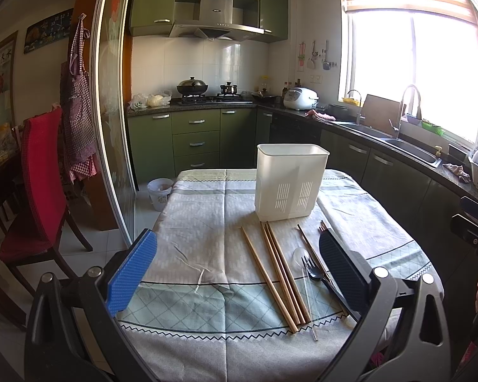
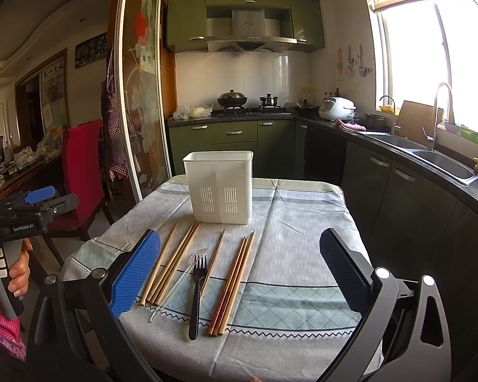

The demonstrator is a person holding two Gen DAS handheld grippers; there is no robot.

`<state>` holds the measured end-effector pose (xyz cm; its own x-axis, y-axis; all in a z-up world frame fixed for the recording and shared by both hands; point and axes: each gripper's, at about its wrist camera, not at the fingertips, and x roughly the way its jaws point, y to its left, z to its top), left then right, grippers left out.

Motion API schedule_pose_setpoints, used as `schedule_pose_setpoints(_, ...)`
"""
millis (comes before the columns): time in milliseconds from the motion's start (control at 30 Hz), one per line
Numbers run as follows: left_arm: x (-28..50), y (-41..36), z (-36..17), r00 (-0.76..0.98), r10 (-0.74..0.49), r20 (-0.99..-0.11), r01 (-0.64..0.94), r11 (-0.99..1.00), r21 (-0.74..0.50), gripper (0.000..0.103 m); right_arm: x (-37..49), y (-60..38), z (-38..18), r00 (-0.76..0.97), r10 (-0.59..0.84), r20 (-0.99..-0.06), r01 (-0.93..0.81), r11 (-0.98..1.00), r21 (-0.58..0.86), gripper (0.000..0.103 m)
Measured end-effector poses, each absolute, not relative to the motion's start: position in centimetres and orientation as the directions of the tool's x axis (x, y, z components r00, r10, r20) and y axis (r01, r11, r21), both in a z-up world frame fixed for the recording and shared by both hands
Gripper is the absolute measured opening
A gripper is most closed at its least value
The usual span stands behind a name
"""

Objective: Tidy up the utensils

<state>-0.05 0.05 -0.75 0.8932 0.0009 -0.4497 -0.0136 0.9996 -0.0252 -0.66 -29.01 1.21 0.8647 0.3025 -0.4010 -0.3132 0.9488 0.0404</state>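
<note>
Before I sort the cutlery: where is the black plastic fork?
In the right wrist view the black plastic fork lies left of centre on the tablecloth, between the clear plastic spoon and the dark wooden chopsticks.

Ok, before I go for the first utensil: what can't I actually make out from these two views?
- Inside of the white holder: both views; its opaque walls hide any contents or dividers.
- Chopsticks at the table's right side: left wrist view; the left gripper's dark finger covers their near ends.
- Clear spoon: both views; transparent, its outline is faint.
- Table's near edge: both views; the gripper bodies cover it.
</note>
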Motion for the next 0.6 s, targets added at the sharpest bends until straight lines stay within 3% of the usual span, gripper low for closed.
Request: schedule_pose_setpoints(600, 0.03, 0.06, -0.62, 0.891, -0.001, -0.454, -0.014, 0.999, -0.029, 0.097, -0.69, -28.39, 0.78, 0.862, 0.305, -0.406, -0.316, 0.948, 0.041, 0.099)
